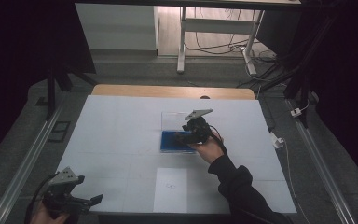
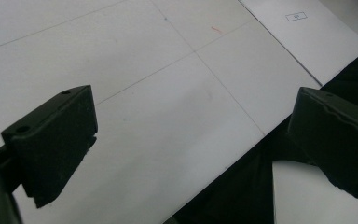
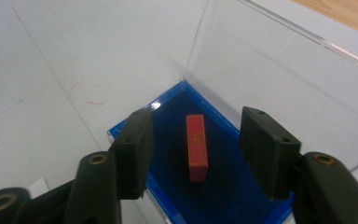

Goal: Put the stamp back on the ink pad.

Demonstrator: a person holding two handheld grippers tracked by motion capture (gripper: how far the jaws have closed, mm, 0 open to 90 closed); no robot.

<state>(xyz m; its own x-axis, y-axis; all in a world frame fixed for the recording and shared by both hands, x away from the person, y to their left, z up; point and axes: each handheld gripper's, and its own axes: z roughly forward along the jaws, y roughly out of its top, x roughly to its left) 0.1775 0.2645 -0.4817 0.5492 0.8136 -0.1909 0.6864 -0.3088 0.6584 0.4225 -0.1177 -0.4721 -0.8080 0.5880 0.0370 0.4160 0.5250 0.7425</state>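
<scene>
While right gripper [image 3: 193,151] gapes | red block [image 3: 196,145] clear of box walls [image 3: 261,60]

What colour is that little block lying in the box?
Orange-red; the block shows best in the right gripper view, on the blue floor.

You had one red block [image 3: 197,147] lying in one clear box with a blue floor [image 3: 242,196] near the table's middle. One white sheet of paper [image 1: 170,190] lay at the near edge. Two grippers were there: one at the box [image 1: 189,135], one near left [image 1: 91,200].
</scene>
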